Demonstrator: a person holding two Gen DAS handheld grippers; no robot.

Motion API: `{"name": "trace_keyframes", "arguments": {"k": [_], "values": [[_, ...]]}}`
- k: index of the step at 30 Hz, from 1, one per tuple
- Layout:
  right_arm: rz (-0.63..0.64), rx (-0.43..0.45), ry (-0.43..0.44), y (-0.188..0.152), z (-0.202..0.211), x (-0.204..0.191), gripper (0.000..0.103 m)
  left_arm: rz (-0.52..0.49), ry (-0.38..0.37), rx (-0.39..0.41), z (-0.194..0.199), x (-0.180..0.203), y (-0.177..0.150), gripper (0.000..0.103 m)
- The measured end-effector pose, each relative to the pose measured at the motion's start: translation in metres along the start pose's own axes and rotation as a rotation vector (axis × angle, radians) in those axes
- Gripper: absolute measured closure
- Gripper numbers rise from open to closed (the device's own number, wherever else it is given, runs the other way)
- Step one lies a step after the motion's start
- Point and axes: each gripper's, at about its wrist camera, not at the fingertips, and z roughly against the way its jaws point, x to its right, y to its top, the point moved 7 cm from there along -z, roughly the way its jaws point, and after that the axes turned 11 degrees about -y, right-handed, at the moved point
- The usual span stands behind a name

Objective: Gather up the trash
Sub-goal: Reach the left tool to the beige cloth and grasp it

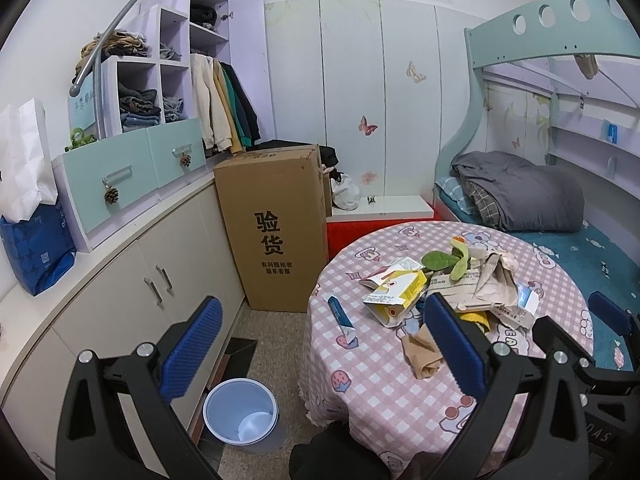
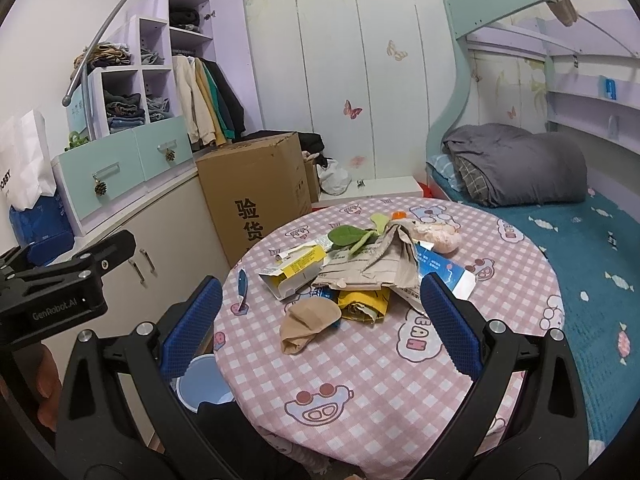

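Observation:
A pile of trash lies on the round table with the pink checked cloth: a yellow-and-white carton, crumpled brown paper, a green leaf, a tan sock-like scrap, a yellow wrapper and a blue tube. The carton and tube also show in the left wrist view. A light blue trash bin stands on the floor left of the table. My left gripper is open and empty above the table's left edge. My right gripper is open and empty, above the table before the pile.
A tall cardboard box stands behind the table beside low white cabinets. A bunk bed with a grey blanket lies to the right. Shelves of clothes and blue and white bags are on the left counter.

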Motion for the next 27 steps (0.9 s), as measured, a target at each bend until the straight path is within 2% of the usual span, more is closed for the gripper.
{"name": "trace_keyframes", "arguments": {"k": [5, 9, 18, 21, 27], "values": [[-0.011, -0.050, -0.017, -0.009, -0.013, 0.008, 0.006, -0.006, -0.006, -0.027, -0.010, 0.004, -0.005, 0.004], [-0.033, -0.092, -0.031, -0.021, -0.026, 0.018, 0.006, -0.001, -0.029, -0.080, -0.026, 0.009, -0.015, 0.004], [-0.044, -0.207, -0.118, -0.056, -0.064, 0.047, 0.006, 0.011, -0.113, -0.254, -0.086, 0.029, -0.056, 0.004], [-0.057, -0.236, -0.128, -0.064, -0.074, 0.055, 0.006, -0.026, -0.141, -0.284, -0.104, 0.042, -0.069, 0.004], [-0.079, -0.269, -0.157, -0.074, -0.091, 0.072, 0.006, -0.170, -0.153, -0.361, -0.149, 0.071, -0.090, 0.005]]}}
